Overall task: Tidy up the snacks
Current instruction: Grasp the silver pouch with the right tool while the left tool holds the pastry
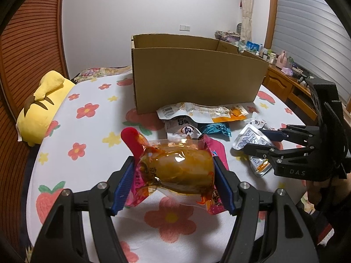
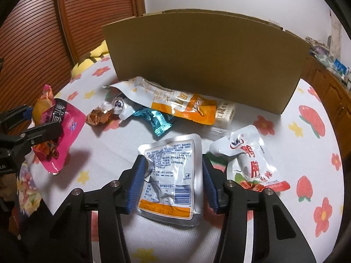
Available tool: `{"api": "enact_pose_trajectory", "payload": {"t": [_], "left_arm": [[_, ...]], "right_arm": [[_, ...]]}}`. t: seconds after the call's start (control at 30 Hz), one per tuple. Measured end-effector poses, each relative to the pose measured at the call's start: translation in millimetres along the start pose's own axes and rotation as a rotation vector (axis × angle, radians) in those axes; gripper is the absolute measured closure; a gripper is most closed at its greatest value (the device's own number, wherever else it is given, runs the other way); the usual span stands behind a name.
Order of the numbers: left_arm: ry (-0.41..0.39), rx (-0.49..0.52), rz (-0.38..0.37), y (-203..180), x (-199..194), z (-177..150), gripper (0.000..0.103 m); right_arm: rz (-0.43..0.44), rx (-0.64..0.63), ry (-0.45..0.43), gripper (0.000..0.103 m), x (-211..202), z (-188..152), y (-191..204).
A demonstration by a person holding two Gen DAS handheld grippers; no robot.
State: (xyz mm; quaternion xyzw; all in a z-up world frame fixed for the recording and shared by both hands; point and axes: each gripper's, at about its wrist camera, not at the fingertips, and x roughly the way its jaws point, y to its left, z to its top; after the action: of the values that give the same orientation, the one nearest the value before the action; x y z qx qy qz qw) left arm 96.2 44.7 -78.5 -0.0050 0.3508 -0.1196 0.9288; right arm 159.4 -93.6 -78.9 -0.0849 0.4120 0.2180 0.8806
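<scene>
My left gripper [image 1: 173, 164] is shut on a pink snack packet [image 1: 179, 168] with a clear window showing orange-brown food, and holds it above the flowered bedsheet [image 1: 92, 131]. The right wrist view shows that packet [image 2: 63, 127] at the left, in the left gripper [image 2: 33, 120]. My right gripper [image 2: 173, 162] has its blue pads [image 2: 138, 179] pressed on both edges of a silver packet [image 2: 171, 175], which is crumpled at the left pad. The silver packet [image 1: 248, 138] also shows between the right gripper [image 1: 252, 139] fingers. An open cardboard box [image 1: 197, 76] stands behind the snacks.
Loose snacks lie in front of the box [image 2: 208, 65]: a long orange-and-white packet [image 2: 175, 105], a teal wrapper [image 2: 155, 120], a copper wrapper [image 2: 98, 116], a white-and-red packet [image 2: 252, 160]. A yellow plush [image 1: 43, 105] lies at the left, a wooden dresser [image 1: 285, 83] at the right.
</scene>
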Motion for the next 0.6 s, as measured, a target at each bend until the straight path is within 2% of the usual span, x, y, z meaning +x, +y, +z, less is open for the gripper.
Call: {"api": "enact_pose_trajectory", "payload": {"t": [0.3,0.6], "left_arm": [[0.004,0.002,-0.004,-3,2,1,0.035],[0.008,0.004,-0.009,-4,4,0,0.035]], "right_arm": [[0.007,-0.013,-0.006,0.060,-3,1,7],[0.021,-0.013,0.040,0.053,9,3,6]]}}
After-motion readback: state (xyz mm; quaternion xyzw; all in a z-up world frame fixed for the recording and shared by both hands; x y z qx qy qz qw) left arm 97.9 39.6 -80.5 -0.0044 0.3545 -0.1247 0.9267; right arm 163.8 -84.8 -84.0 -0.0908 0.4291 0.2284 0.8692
